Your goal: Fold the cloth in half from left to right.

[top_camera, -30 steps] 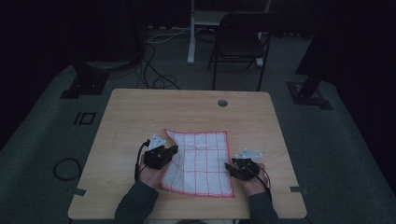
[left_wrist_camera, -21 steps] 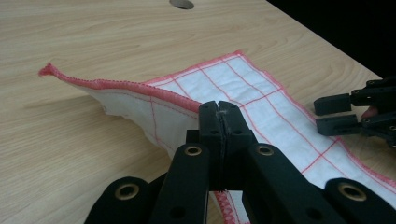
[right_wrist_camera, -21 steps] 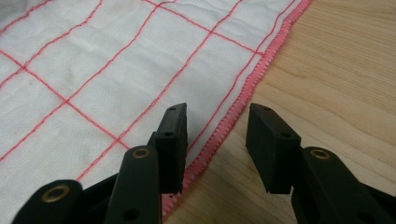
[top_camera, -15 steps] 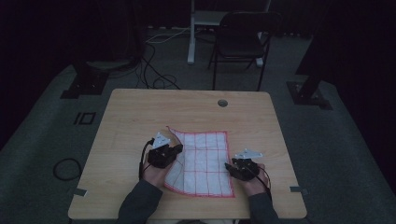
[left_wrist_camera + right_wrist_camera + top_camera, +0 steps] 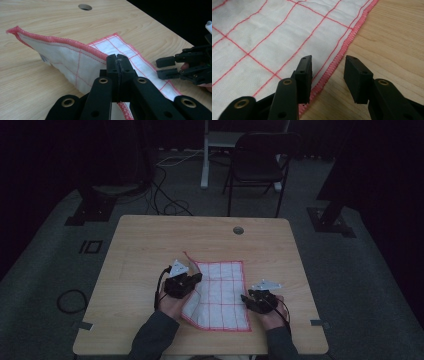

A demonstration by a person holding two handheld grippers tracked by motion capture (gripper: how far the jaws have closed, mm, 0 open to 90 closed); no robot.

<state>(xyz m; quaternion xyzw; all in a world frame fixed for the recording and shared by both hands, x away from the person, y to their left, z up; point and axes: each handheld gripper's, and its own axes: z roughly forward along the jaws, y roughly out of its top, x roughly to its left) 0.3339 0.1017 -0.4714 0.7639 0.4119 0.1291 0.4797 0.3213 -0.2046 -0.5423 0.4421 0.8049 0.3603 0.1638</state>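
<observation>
White cloth [image 5: 220, 295], red grid lines, left edge lifted.

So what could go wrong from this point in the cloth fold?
1. The left claw is shut on just the hem of the cloth, so the edge may slip out as it is lifted across.
2. The right claw is open, straddling the opposite hem without gripping; with that side free on the table, the whole cloth could drag rather than fold.
3. The raised corner droops, so the fold may land skewed.
</observation>
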